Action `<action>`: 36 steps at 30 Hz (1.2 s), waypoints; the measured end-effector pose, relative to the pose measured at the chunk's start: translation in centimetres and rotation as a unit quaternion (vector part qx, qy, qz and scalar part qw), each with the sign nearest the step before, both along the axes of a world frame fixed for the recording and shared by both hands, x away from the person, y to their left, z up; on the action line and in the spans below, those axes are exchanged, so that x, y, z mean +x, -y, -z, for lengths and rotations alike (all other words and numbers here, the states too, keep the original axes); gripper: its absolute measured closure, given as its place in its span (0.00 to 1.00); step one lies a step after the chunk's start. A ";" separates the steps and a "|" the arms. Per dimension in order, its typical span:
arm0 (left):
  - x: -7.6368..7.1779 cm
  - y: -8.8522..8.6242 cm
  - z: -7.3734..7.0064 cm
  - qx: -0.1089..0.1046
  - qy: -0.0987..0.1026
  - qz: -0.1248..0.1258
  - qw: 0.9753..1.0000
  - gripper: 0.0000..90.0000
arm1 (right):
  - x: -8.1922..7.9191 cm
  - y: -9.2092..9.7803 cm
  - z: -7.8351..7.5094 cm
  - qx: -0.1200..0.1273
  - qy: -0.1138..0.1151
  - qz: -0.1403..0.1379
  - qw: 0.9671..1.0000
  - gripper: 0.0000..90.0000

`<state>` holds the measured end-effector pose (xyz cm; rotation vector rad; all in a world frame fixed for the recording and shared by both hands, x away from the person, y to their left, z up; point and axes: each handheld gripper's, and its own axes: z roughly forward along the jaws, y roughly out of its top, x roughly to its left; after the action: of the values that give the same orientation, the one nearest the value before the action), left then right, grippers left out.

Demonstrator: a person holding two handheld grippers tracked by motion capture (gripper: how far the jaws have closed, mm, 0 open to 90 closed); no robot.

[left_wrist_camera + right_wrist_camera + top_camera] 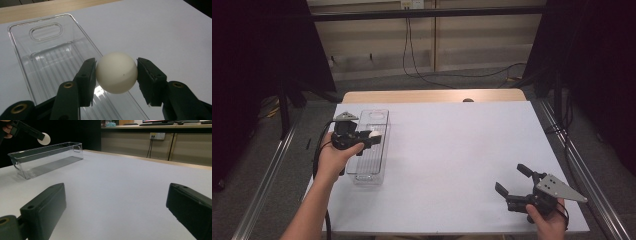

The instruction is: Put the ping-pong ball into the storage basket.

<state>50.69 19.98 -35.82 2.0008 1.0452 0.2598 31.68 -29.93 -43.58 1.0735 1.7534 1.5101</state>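
A white ball (116,72) is held between the jaws of my left gripper (116,68), which is shut on it. The ball hangs just above a long clear plastic bin (47,57) with nothing in it. In the high view the left gripper (371,136) and the ball (374,134) are over the bin (368,167) at the table's left side. My right gripper (512,179) rests low near the front right corner, jaws wide open and holding nothing. The right gripper view (115,202) looks across the table to the bin (47,157) and the ball (45,138) above it.
A white sheet (452,150) covers the table, with a wooden strip (432,95) along the far edge. Metal rails (267,175) run along both sides. Cables lie on the floor beyond the table.
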 end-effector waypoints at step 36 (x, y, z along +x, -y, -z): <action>0.3 -0.9 1.1 0.014 -0.002 -0.009 1.000 0.56 | 0.0 0.0 0.0 0.000 0.000 0.000 1.000 0.03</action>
<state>50.95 20.85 -36.95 2.0179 1.0678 0.2814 31.65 -29.90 -43.57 1.0736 1.7536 1.5115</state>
